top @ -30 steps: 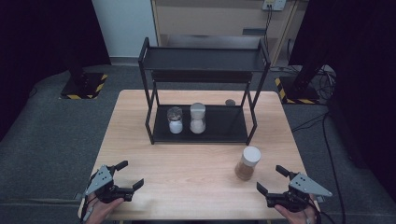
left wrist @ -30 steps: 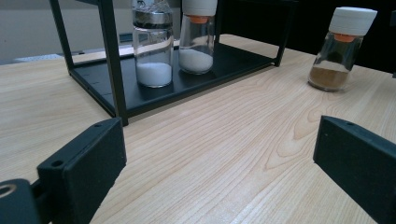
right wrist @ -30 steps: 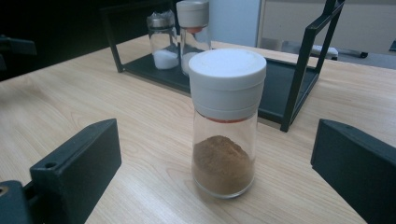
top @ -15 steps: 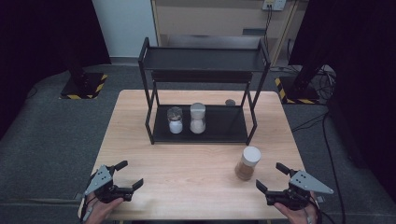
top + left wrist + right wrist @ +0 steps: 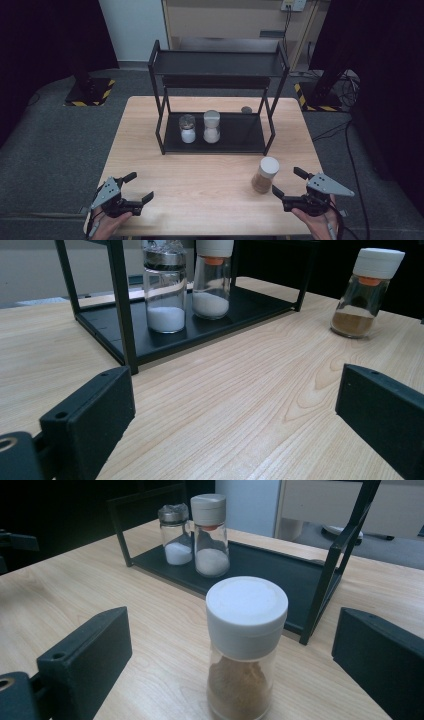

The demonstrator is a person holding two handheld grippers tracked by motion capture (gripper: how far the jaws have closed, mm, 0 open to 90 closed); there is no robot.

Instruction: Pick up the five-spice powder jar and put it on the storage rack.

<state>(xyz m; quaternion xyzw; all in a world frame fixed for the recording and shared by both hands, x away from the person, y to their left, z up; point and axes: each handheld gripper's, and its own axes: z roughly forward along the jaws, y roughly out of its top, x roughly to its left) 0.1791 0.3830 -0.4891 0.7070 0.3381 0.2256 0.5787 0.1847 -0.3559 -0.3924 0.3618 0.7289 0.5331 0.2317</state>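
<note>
A jar of brown powder with a white cap stands on the wooden table, in front of the black two-tier rack. My right gripper is open just right of the jar, which stands ahead between the jaws without touching them. My left gripper is open near the front left corner, with bare wood between its jaws. On the rack's lower shelf stand a metal-capped shaker and a taller white-capped jar, both holding white powder.
The rack's upper shelf is bare. A small dark round object lies on the table behind the rack. A hand holds each gripper at the table's front edge. Yellow-black striped bases stand on the floor beyond.
My right gripper has crept slightly left toward the brown jar. The left gripper and the jars have stayed put.
</note>
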